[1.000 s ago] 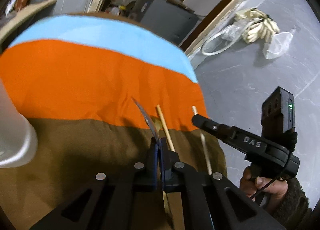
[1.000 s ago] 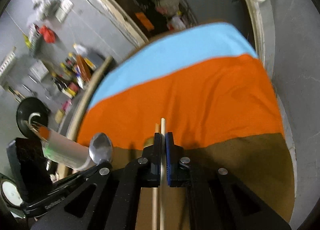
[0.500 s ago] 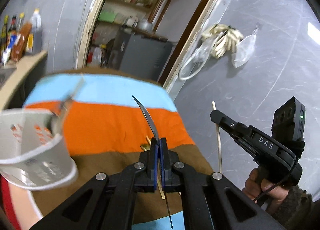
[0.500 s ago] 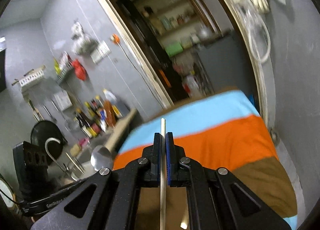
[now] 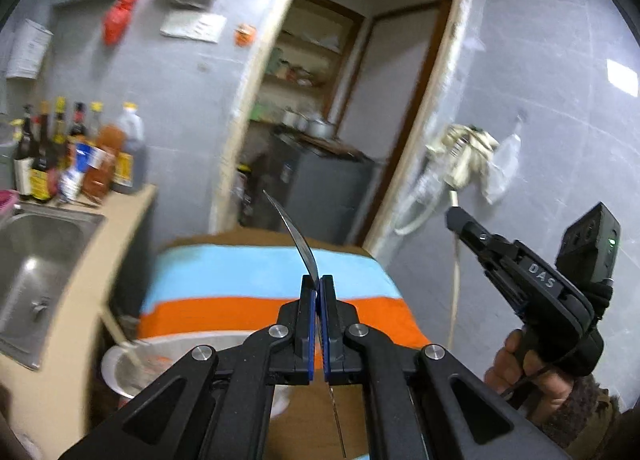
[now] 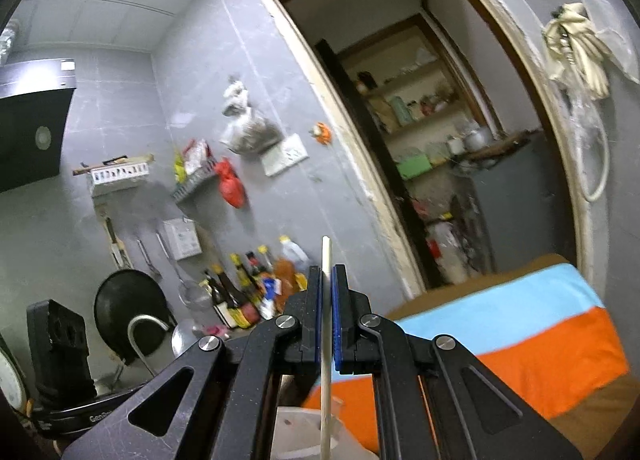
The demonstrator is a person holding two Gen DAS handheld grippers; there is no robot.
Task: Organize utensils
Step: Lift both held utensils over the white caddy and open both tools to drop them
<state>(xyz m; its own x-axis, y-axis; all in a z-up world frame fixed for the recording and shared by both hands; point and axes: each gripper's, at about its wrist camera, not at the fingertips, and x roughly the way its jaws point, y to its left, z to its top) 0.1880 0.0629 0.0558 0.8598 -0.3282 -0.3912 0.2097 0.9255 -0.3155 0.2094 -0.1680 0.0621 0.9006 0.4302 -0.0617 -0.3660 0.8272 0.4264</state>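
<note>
My left gripper (image 5: 317,286) is shut on a thin metal utensil handle (image 5: 294,236) that curves up past the pads, lifted above the striped cloth (image 5: 260,284). My right gripper (image 6: 327,276) is shut on a pale wooden chopstick (image 6: 325,324) held upright; it also shows at right in the left wrist view (image 5: 454,216), chopstick (image 5: 455,284) hanging down. A white utensil holder cup (image 5: 120,364) sits below my left gripper with a wooden stick in it; its rim shows under my right gripper (image 6: 296,424).
The table carries a blue, orange and brown cloth (image 6: 540,324). A steel sink (image 5: 36,260) and counter with several sauce bottles (image 5: 80,156) lie left. A doorway (image 5: 340,120) with shelves is behind. Wall hooks hold bags and a pan (image 6: 128,308).
Both grippers have risen from the cloth and tilted up, each carrying its utensil. The view now shows the wall and doorway. The holder cup has come below the grippers.
</note>
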